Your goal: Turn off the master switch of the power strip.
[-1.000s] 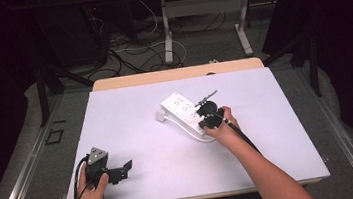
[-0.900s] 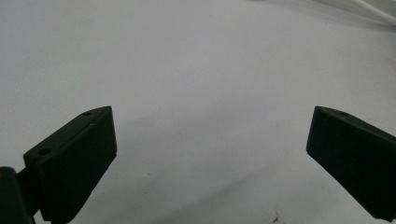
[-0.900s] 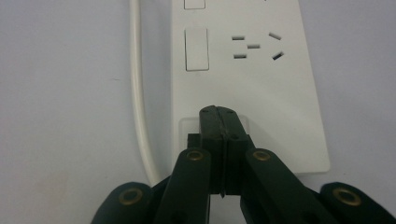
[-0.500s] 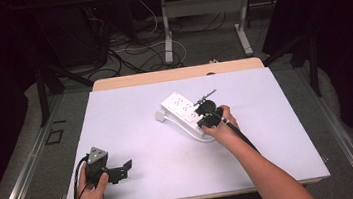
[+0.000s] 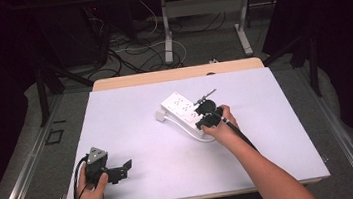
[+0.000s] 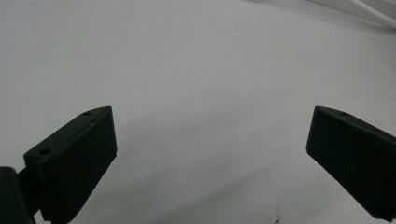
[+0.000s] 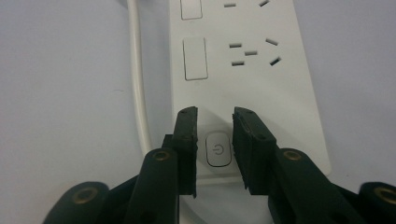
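A white power strip lies slanted on the white table. Its sockets and switch panels run away from my right gripper. That gripper hovers over the near end of the strip, straddling the round power button. Its jaws have just been opening and stand a narrow gap apart, gripping nothing. My left gripper rests near the table's front left corner. Its jaws are wide open over bare table.
The strip's white cable runs along its left side and loops back to a plug beside it. A wooden board borders the table's far edge. Beyond it are desk legs and floor cables.
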